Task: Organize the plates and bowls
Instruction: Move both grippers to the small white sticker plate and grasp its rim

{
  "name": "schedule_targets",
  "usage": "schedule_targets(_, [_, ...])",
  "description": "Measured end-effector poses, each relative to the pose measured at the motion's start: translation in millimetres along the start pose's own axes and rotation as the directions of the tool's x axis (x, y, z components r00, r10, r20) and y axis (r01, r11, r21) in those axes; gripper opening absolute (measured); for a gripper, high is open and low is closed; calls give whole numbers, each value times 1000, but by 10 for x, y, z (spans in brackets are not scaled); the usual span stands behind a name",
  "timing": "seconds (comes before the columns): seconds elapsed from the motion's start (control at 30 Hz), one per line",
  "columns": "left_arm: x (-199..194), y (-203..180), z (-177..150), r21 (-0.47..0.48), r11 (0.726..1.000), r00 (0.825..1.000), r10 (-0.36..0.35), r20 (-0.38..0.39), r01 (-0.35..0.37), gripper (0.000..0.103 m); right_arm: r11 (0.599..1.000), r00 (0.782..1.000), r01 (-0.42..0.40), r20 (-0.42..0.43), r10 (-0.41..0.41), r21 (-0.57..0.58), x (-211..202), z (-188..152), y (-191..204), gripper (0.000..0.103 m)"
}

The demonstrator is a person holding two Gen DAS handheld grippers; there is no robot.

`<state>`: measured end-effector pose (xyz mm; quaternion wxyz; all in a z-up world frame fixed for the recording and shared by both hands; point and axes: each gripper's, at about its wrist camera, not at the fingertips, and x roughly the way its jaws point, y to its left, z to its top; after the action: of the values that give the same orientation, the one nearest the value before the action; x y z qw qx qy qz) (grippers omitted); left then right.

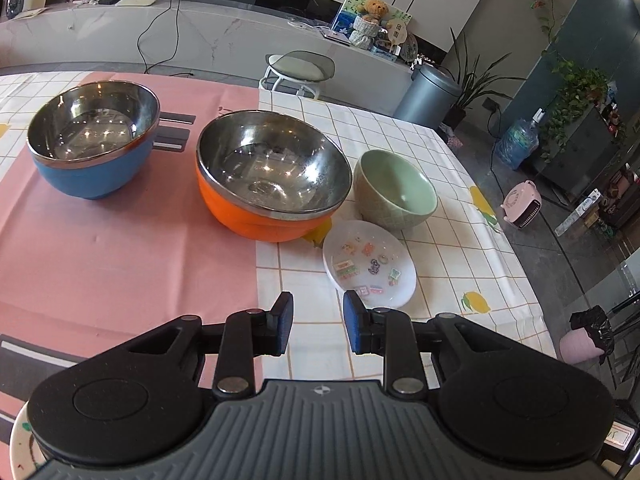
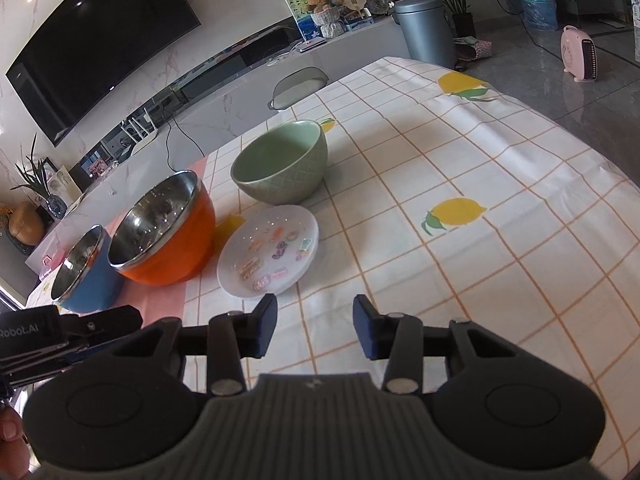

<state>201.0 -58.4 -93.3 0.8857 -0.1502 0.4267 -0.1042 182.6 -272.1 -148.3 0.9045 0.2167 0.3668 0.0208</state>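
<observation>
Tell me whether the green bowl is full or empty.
Empty: both wrist views look into the green bowl and show only its bare glazed inside.

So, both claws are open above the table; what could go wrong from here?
1. The white plate lies flat and shallow; a claw may slip off its thin rim.
2. It sits very near the orange bowl and green bowl, so a wide-open right claw could knock them.
3. The left claw points there too; they may collide.
</observation>
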Motion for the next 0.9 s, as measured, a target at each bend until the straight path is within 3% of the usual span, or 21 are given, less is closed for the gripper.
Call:
schedule_targets(0.53, [698,-21,160,-59,998,997,29,-71,-34,30,998,999,-15,-38,17,59,550,285,-21,17])
schedule_targets(0.73, [741,-34,164,-44,999,997,16,-79,-19,6,998,999,-16,-46,19,60,598,289,-17,6])
schedule_targets(0.9, [626,-23,159,-44,999,997,6,-77,-10,6,998,999,-15,-50,17,54,536,282,22,5])
